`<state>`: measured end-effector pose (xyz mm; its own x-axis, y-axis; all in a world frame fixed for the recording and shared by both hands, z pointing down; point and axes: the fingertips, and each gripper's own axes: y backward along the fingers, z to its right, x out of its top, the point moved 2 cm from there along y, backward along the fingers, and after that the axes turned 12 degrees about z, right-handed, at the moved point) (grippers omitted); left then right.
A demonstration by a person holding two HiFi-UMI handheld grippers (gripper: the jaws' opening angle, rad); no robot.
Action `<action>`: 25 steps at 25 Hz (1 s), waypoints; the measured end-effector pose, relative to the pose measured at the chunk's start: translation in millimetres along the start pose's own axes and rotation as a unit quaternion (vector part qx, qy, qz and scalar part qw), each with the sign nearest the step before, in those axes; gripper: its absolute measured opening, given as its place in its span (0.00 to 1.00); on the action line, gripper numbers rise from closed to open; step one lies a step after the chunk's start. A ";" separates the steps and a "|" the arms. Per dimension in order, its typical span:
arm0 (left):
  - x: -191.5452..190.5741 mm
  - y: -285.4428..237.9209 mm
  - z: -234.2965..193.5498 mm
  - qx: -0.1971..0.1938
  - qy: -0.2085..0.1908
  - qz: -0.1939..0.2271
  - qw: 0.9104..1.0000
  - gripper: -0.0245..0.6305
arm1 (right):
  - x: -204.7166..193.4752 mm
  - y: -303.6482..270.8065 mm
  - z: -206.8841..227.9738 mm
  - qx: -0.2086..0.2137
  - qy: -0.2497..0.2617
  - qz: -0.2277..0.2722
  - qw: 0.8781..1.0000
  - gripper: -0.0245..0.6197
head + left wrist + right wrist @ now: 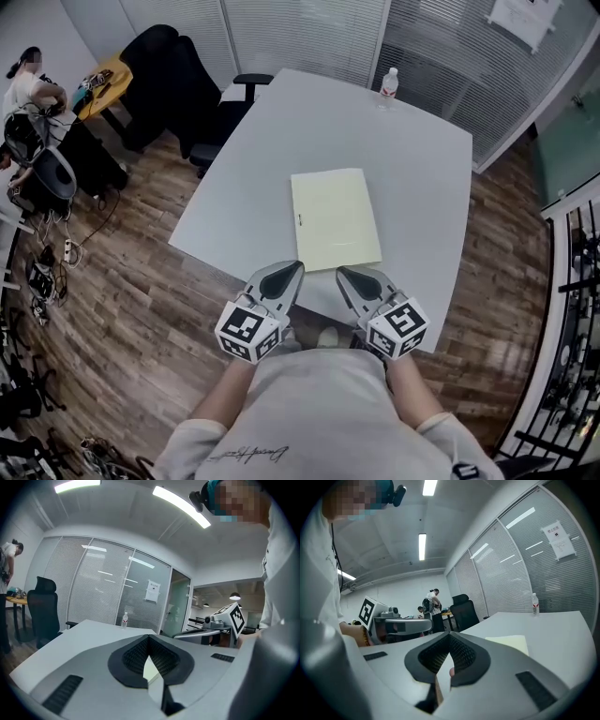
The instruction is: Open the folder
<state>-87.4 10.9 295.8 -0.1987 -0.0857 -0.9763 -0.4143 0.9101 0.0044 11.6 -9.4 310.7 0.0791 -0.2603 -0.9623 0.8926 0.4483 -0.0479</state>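
Grey jaws on the left gripper (296, 269) are pressed tip to tip with nothing between them. The right gripper (341, 272) is closed the same way and is also empty. Both sit side by side over the table's (412, 169) near edge at 6 o'clock. They point toward 12 and angle slightly toward each other, with their marker cubes (248, 330) back toward the person. Bare forearms come in behind them from 6 o'clock, held nearly level.

The pale yellow folder (333, 220) lies flat and closed just beyond the fingertips, its near short edge right at them. I cannot tell whether they touch it. Its long axis runs from 6 to 12, with the far end leaning a little toward 11. A small dark mark sits midway along its 9 o'clock edge.

Bare tabletop surrounds the folder at 9, 12 and 3. A bottle (390, 82) stands well apart at the far edge, near 1. Black chairs (187, 84) stand off the table's corner at 10, on wooden floor (141, 309).
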 end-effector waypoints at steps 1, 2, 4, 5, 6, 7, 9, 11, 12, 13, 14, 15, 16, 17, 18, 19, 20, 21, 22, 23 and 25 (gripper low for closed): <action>-1.8 0.3 0.5 -0.002 0.001 -0.002 1.000 0.05 | -2.1 2.0 1.7 -0.004 -0.001 -0.003 1.000 0.07; -3.8 0.2 -0.4 -0.003 0.001 -0.003 1.000 0.05 | -4.1 3.3 4.0 -0.008 -0.001 -0.006 1.000 0.07; -7.8 -1.3 -4.5 -0.003 0.007 -0.005 1.000 0.05 | -6.3 4.3 9.9 -0.016 0.001 -0.011 1.000 0.07; -9.4 -2.2 -6.1 -0.002 0.011 -0.006 1.000 0.05 | -6.5 5.5 12.5 -0.019 0.001 -0.014 1.000 0.07; -10.3 -2.7 -7.0 -0.001 0.014 -0.008 1.000 0.05 | -6.2 7.4 14.7 -0.023 0.002 -0.016 1.000 0.07; -10.4 -2.9 -7.3 -0.001 0.016 -0.010 1.000 0.05 | -5.7 9.8 16.6 -0.026 0.001 -0.019 0.999 0.07; -8.6 -3.3 -8.0 -0.001 0.018 -0.015 1.000 0.05 | -5.0 14.8 21.0 -0.036 -0.001 -0.025 0.999 0.07; -8.1 -3.3 -9.6 -0.001 0.020 -0.021 1.000 0.05 | -7.6 19.0 26.2 -0.047 -0.006 -0.031 0.998 0.07; -9.5 -2.8 -11.1 0.000 0.021 -0.023 1.000 0.05 | -10.6 20.2 28.6 -0.051 -0.008 -0.035 0.998 0.07; -11.8 -2.5 -13.4 0.002 0.023 -0.025 0.999 0.05 | -14.0 20.2 31.2 -0.053 -0.009 -0.039 0.998 0.07; -14.4 -2.9 -16.4 0.005 0.024 -0.026 0.999 0.05 | -17.3 19.3 33.9 -0.053 -0.008 -0.042 0.998 0.07; -17.1 -4.0 -19.3 0.006 0.024 -0.027 0.999 0.05 | -20.0 18.0 36.8 -0.053 -0.004 -0.045 0.998 0.07; -20.1 -5.6 -21.5 0.007 0.025 -0.028 0.999 0.05 | -22.3 17.3 39.8 -0.053 0.001 -0.049 0.997 0.07; -23.3 -7.2 -22.6 0.006 0.026 -0.030 0.999 0.05 | -24.4 17.4 42.9 -0.055 0.007 -0.052 0.997 0.07; -26.7 -8.3 -22.8 0.004 0.026 -0.033 0.999 0.05 | -26.3 18.0 45.9 -0.057 0.013 -0.056 0.997 0.07; -30.0 -8.5 -22.5 0.001 0.027 -0.036 0.999 0.05 | -28.0 18.5 48.6 -0.060 0.018 -0.059 0.996 0.07; -33.3 -8.1 -22.4 0.000 0.026 -0.039 0.999 0.05 | -29.3 18.9 51.0 -0.063 0.020 -0.062 0.996 0.07; -36.6 -7.7 -23.0 -0.001 0.025 -0.042 0.999 0.05 | -30.4 18.8 53.3 -0.066 0.021 -0.065 0.996 0.07; -40.0 -7.9 -24.5 -0.002 0.025 -0.044 0.999 0.05 | -31.7 18.2 55.5 -0.068 0.022 -0.067 0.995 0.07; -43.3 -8.5 -26.3 -0.002 0.026 -0.047 0.999 0.05 | -33.4 17.2 57.5 -0.069 0.023 -0.069 0.995 0.07; -49.1 -10.6 -29.0 -0.006 0.029 -0.050 0.998 0.05 | -38.0 15.0 60.7 -0.067 0.027 -0.074 0.995 0.07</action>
<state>-99.0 -6.3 350.0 -0.2070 -0.1987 -0.9580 -0.4449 0.8912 -0.0887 48.9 -44.7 362.8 -0.0756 -0.2864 -0.9551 0.8250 0.5201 -0.2212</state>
